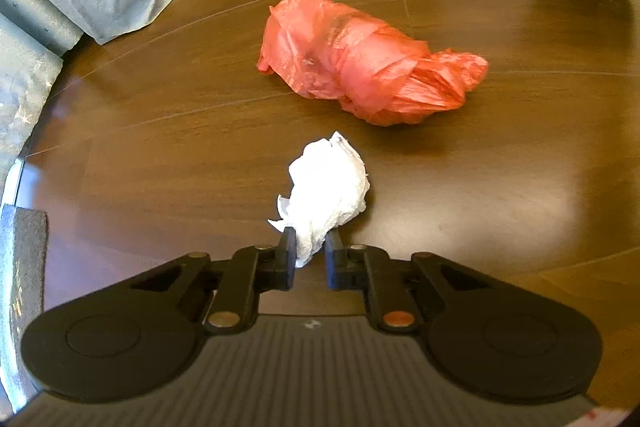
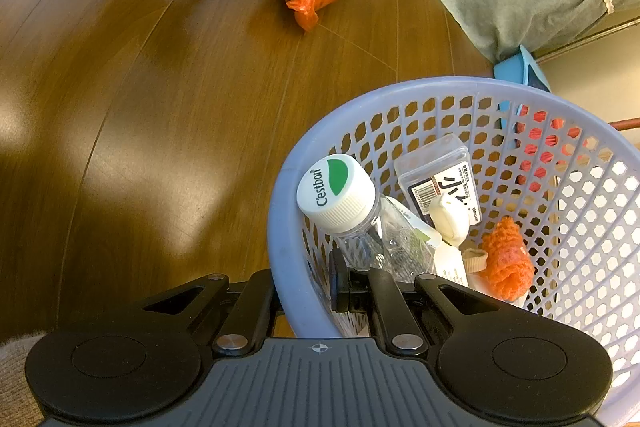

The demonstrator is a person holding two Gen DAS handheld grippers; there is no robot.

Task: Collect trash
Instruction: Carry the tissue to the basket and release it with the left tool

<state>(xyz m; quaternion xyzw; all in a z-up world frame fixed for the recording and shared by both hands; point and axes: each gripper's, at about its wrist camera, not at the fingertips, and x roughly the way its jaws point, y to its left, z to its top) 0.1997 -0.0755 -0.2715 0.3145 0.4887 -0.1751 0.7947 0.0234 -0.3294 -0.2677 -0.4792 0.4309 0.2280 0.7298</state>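
Two tongs are engaged: the left tongs pinch the near end of a crumpled white tissue on the wooden floor, just short of the orange plastic bag; the right tongs clamp the lavender basket rim.

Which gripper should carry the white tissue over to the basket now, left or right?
Left. The left gripper is already shut on the white tissue on the floor. The right gripper is clamped on the basket rim, steadying it, so it should stay there.
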